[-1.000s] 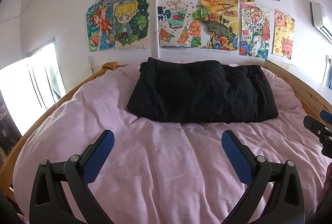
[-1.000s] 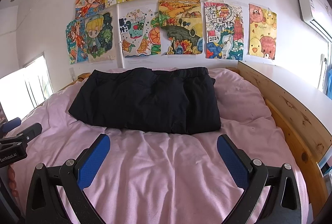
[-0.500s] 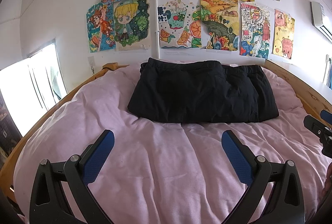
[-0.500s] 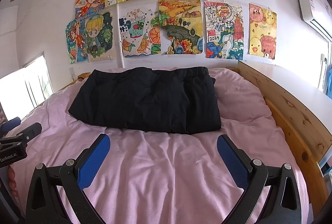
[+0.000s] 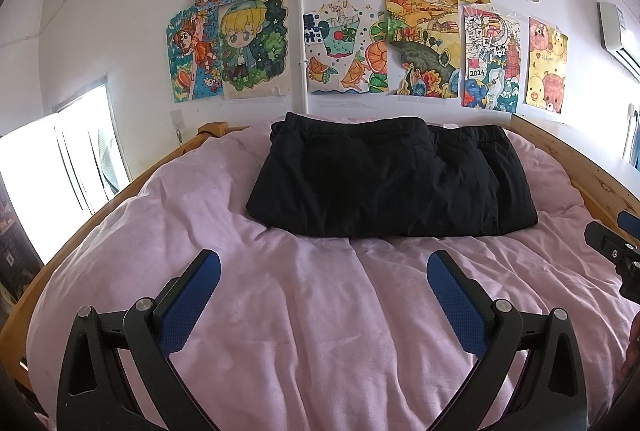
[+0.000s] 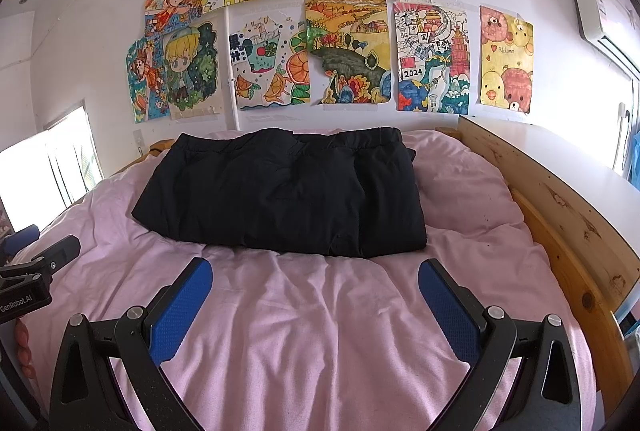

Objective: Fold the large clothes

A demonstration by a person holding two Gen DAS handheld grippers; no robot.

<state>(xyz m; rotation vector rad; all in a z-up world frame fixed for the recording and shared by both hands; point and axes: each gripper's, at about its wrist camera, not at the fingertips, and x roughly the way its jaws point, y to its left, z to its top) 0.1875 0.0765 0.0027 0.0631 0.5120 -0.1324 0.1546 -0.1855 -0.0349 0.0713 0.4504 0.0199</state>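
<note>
Left gripper (image 5: 323,273): jaws spread wide, blue pads facing each other, nothing between them; it hangs above the pink duvet (image 5: 320,331), short of the garment.
Right gripper (image 6: 315,281): likewise wide open and empty, above the same duvet.
Black garment (image 5: 390,177): folded into a thick rectangular bundle, lying flat across the far part of the bed near the wall, apart from both grippers; its elastic waistband runs along the far edge.
Only in the left wrist view: the right gripper's black body with a blue tip at the right edge, and a dark shelf area low at the left edge.
Only in the right wrist view: the left gripper's body at the left edge, some fingers (image 6: 22,351) of a hand below it, and the long wooden side board (image 6: 560,191) of the bed with a white ledge behind it.
Both views: wooden bed frame (image 5: 592,171), bright window (image 5: 60,167) on the left, air conditioner (image 6: 596,19) high on the right wall, children's drawings (image 6: 344,51) taped to the white wall.
Readable writing: "GenRobot.AI" (image 6: 16,304) on the left gripper's body; "2024" (image 6: 413,73) on one drawing; the characters on the top drawing are too small to read with certainty.
</note>
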